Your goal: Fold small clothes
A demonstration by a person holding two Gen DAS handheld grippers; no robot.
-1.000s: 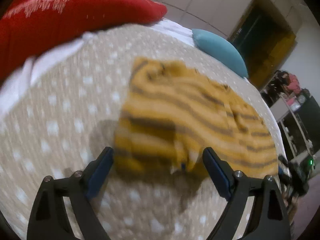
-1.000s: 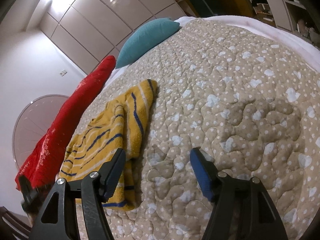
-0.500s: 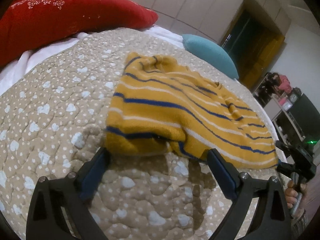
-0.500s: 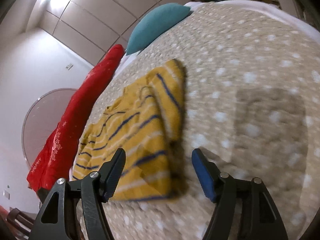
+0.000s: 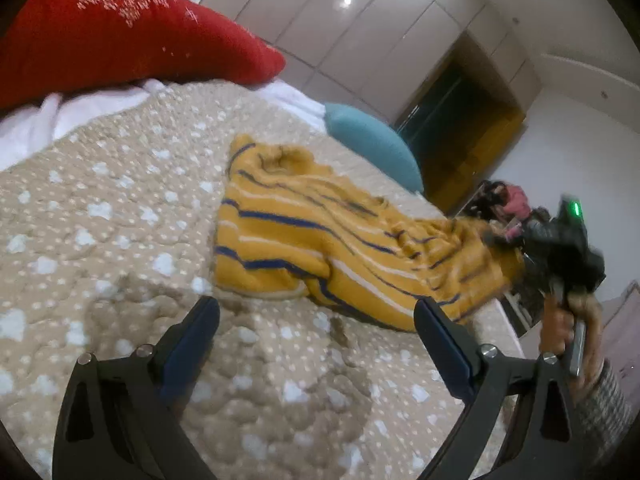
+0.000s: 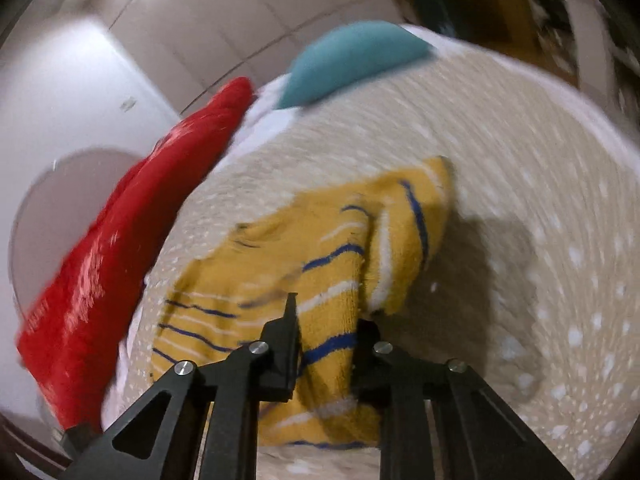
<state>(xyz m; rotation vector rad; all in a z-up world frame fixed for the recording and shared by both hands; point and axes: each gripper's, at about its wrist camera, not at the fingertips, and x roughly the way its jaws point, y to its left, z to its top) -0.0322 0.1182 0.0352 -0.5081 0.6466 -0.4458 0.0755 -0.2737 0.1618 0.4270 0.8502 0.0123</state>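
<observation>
Mustard-yellow knitted jumper with blue and white stripes (image 5: 320, 240), lying on the beige dotted quilt (image 5: 120, 220): we have our right gripper (image 6: 326, 320) clamped on its edge, left gripper (image 5: 316, 320) spread empty just short of it; next, we judge, carry that edge across.

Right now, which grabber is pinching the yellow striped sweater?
The right gripper: its fingers are shut on the yellow striped knit sweater. The left gripper hangs open above the quilt.

No words, labels, brand names or numbers can be read in either view. The white pattern on the red pillow (image 5: 120, 36) is too blurred to tell whether it holds letters.
</observation>
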